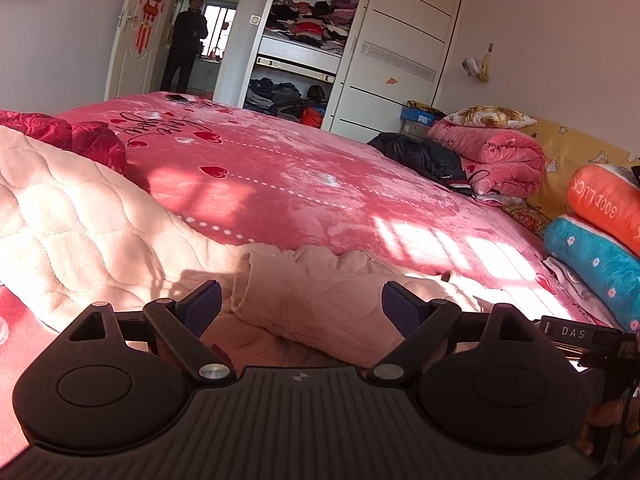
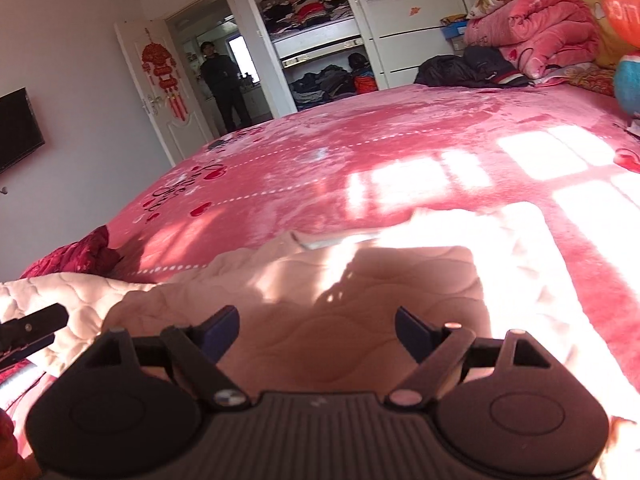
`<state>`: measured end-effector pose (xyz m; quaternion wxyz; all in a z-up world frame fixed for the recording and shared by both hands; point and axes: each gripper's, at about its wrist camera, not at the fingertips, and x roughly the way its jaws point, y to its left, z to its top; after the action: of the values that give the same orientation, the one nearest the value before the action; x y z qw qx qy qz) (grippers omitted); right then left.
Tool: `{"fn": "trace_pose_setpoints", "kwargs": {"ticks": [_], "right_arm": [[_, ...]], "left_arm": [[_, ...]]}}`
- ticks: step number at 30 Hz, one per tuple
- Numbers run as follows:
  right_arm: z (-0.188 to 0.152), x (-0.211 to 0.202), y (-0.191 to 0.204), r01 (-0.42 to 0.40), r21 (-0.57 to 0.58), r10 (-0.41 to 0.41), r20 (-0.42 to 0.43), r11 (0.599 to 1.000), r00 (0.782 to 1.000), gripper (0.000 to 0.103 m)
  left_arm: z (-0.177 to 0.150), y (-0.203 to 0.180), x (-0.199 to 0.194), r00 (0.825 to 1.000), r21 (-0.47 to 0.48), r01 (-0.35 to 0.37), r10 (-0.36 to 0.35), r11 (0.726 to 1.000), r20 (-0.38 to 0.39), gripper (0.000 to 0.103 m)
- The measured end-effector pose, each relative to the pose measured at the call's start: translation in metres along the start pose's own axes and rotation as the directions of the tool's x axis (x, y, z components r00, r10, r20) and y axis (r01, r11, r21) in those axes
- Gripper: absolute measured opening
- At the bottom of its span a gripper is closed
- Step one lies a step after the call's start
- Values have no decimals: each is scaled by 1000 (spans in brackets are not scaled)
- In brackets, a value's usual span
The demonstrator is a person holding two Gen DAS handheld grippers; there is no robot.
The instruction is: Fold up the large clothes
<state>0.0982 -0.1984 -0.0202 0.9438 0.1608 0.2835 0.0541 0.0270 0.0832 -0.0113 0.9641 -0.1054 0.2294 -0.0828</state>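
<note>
Both pairs of tongs hang over the near edge of the bed (image 1: 304,184), and both stand wide apart with nothing pinched between the blue pads: the left tongs (image 1: 301,304) frame a folded sleeve without touching it, and the right tongs (image 2: 316,334) gape above flat quilted cloth. The thing being folded is a pale pink quilted garment (image 1: 80,208), lying on the pink heart-print bedspread at the near side of the bed. From the left view its long body stretches away to the left and rises in a broad, wavy-stitched sweep, while the sleeve (image 1: 320,292) doubles back across the middle, its cuff end pointing left toward the left pad. The right view shows what the left one hides: a squarish folded panel (image 2: 360,288) lying flat, half in shadow and half washed out by window light, with its far edge running roughly across the bed. Only the left view takes in the orange and blue cushions (image 1: 600,216) at the right, and only the right view shows the dark screen (image 2: 18,128) on the wall. Both catch a crumpled red garment (image 2: 84,252) at the left, the open wardrobe (image 1: 308,32) and a person (image 1: 186,48) standing in the doorway.
</note>
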Motion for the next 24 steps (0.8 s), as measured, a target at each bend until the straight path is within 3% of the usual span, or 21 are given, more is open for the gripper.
{"fn": "trace_pose_setpoints", "kwargs": {"ticks": [4, 6, 12, 24], "right_arm": [[-10, 6, -40, 62, 45, -61, -28, 997, 998, 85], [-18, 7, -52, 37, 45, -35, -31, 998, 999, 84], [-25, 6, -41, 63, -55, -64, -24, 997, 998, 84], [-26, -12, -54, 92, -35, -92, 1, 995, 996, 84]], "left_arm": [[-8, -6, 7, 999, 41, 13, -11, 999, -48, 103], [-13, -7, 11, 997, 58, 4, 1, 998, -75, 103], [-26, -5, 17, 989, 71, 1, 9, 997, -145, 103], [-39, -5, 7, 978, 108, -15, 37, 994, -207, 103]]}}
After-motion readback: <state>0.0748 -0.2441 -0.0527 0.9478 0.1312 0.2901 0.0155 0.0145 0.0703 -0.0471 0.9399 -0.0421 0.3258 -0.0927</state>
